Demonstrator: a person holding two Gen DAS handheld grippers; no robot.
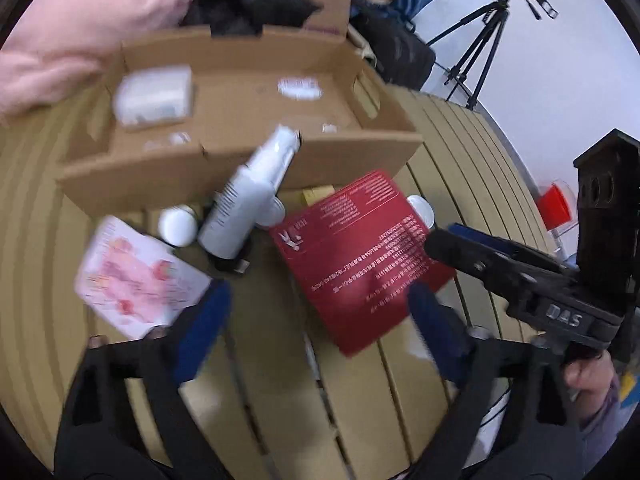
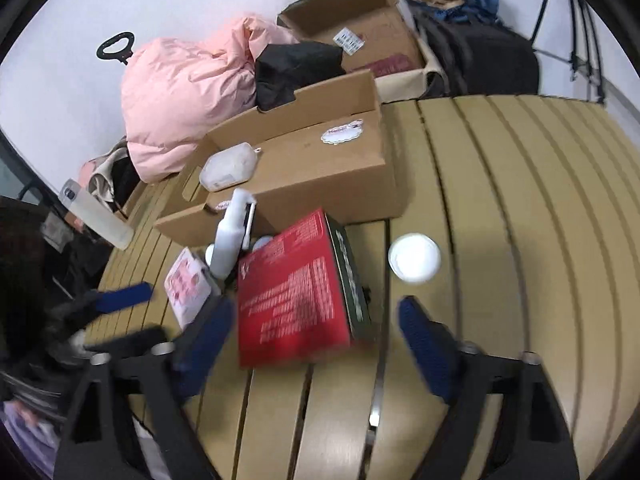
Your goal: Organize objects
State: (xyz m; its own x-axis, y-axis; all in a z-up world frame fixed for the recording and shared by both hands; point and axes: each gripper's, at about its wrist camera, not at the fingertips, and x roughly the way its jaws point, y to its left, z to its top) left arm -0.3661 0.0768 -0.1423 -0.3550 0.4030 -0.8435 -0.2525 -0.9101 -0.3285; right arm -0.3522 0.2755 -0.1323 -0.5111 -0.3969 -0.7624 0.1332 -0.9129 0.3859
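Red box [image 2: 294, 286] lies flat on slatted table [image 2: 500, 208] just ahead of right claw [image 2: 316, 344], fingers apart, empty; left claw [image 1: 320, 312] also spread, empty.

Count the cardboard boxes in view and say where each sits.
2. One open cardboard box sits on the slatted table behind the red box. A second open box sits farther back, by the black bag. Others may be hidden.
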